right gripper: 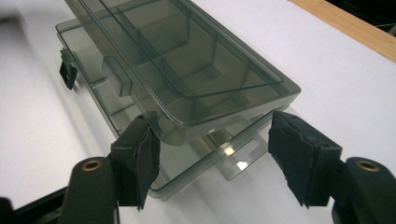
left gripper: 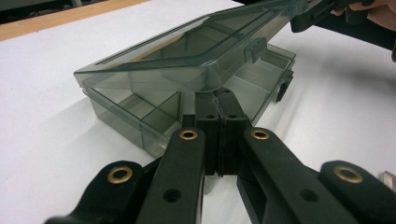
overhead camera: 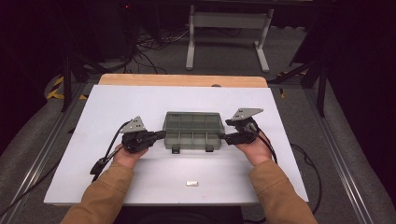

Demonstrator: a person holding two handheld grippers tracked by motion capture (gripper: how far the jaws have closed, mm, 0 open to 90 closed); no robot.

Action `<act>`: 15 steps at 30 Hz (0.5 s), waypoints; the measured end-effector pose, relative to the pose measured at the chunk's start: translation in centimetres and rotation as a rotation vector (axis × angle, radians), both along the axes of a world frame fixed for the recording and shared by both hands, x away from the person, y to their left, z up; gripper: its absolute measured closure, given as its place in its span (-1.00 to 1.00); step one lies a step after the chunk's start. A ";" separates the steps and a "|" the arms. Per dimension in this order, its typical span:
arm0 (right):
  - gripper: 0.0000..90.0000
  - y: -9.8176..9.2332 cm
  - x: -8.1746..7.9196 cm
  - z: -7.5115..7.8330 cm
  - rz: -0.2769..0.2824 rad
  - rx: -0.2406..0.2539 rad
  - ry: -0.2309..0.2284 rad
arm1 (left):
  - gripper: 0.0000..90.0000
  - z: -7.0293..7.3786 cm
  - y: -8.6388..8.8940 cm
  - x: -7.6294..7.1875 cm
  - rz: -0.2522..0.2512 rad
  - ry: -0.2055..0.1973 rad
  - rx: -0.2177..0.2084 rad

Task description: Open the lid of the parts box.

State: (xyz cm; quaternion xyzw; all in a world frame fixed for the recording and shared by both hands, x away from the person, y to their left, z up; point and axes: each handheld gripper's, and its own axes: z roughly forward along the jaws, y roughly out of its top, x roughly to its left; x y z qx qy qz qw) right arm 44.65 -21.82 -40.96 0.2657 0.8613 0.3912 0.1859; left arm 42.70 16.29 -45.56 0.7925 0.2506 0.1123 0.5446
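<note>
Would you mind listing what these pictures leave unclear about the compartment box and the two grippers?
- Right gripper, right gripper view: whether its pads touch the raised lid; the lid's corner lies between the open jaws.
- Left gripper, left gripper view: its tips are covered by the lid's edge, so their contact with the box is hidden.
- Small pale object, high view: too small to identify.
- Compartments' contents: blurred by the tinted plastic.

No readable text, label or number anywhere.
</note>
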 end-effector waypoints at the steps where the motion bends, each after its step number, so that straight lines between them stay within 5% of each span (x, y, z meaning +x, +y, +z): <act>1: -0.24 0.0 0.1 0.1 0.001 0.000 0.001 | 0.99 0.0 0.0 0.0 0.001 -0.001 -0.001; 10: -0.19 0.0 1.2 1.5 0.005 0.019 -0.011 | 0.99 0.3 0.5 0.0 -0.002 0.022 -0.009; 15: -0.07 0.1 1.8 2.1 -0.002 0.039 -0.030 | 0.83 0.6 1.0 -0.1 0.003 0.031 -0.036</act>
